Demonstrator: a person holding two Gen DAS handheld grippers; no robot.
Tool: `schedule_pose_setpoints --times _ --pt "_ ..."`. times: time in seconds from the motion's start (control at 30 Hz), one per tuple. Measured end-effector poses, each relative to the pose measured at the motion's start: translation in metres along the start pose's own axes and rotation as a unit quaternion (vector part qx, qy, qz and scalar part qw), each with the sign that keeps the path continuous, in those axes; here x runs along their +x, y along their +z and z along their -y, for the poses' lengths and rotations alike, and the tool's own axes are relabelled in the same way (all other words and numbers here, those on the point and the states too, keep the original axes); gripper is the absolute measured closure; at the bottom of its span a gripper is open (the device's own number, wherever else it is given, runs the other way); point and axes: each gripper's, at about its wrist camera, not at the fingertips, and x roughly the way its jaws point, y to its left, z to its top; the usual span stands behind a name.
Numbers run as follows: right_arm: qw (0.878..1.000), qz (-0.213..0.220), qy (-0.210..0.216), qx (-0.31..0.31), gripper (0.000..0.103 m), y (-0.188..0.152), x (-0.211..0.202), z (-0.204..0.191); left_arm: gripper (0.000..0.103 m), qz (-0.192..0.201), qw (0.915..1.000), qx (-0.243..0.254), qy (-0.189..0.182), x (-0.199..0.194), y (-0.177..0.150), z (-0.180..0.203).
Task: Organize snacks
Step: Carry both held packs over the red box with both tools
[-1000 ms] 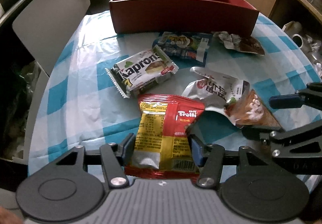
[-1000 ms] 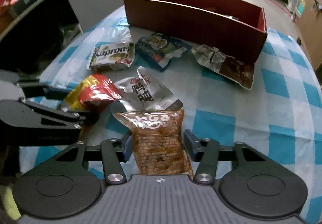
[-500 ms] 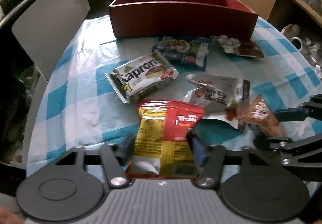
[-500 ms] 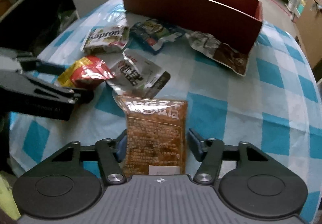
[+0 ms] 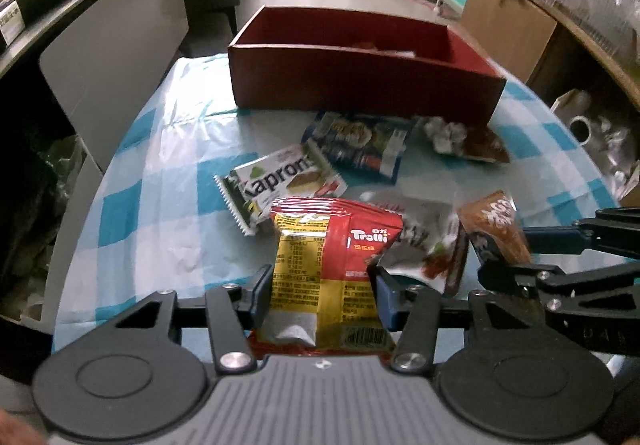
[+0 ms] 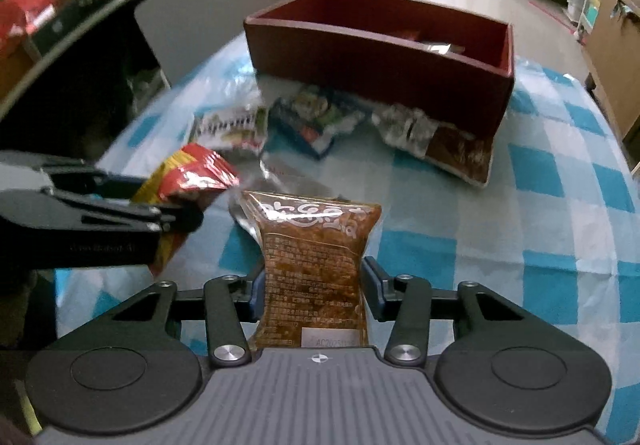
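Note:
My left gripper (image 5: 322, 295) is shut on a red and yellow Trolli packet (image 5: 332, 257) and holds it above the table. My right gripper (image 6: 312, 289) is shut on a brown snack packet (image 6: 314, 261), also lifted. Each gripper shows in the other's view, the right gripper (image 5: 560, 245) beside the left. The dark red box (image 5: 360, 85) stands at the far side of the table; it also shows in the right wrist view (image 6: 380, 69) with a few packets inside. A Kaproni packet (image 5: 280, 185), a blue packet (image 5: 360, 149), a silver packet (image 5: 424, 241) and a silver and brown packet (image 5: 468, 141) lie on the tablecloth.
The round table has a blue and white checked cloth (image 5: 160, 173). A grey chair back (image 5: 112, 57) stands at the left. Shelves with goods (image 6: 60, 13) run along the left, and a cardboard box (image 5: 508, 29) and a counter stand at the right.
Both grippers have lifted their packets off the table and tilted up towards the red box. The brown packet has come clear of the silver packet.

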Motion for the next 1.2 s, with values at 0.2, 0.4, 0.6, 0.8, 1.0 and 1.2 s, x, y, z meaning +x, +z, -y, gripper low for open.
schedule_pose_setpoints --times 0.2,0.4,0.6,0.8,1.0,1.2 --pt "0.999 0.026 0.000 0.018 0.048 0.014 -0.007 0.006 0.058 0.013 0.9999 0.000 -0.006 -0.002 0.011 0.010" --pt "0.998 0.051 0.002 0.022 0.048 0.030 -0.012 0.004 0.057 0.035 0.9994 -0.002 0.004 -0.005 0.024 0.015" --pt "0.997 0.069 -0.005 0.033 0.048 0.041 -0.015 0.011 0.057 0.052 0.9986 -0.010 0.008 -0.004 0.039 0.016" --pt "0.995 0.087 -0.008 0.043 0.048 0.055 -0.015 0.018 0.057 0.069 0.9974 -0.018 0.012 -0.004 0.056 0.014" --pt "0.993 0.106 -0.007 0.056 0.048 0.075 -0.011 0.026 0.058 0.090 0.9953 -0.029 0.024 -0.002 0.079 0.011" --pt "0.990 0.123 -0.003 0.072 0.048 0.095 -0.006 0.034 0.058 0.104 0.9936 -0.034 0.028 0.004 0.101 0.009"
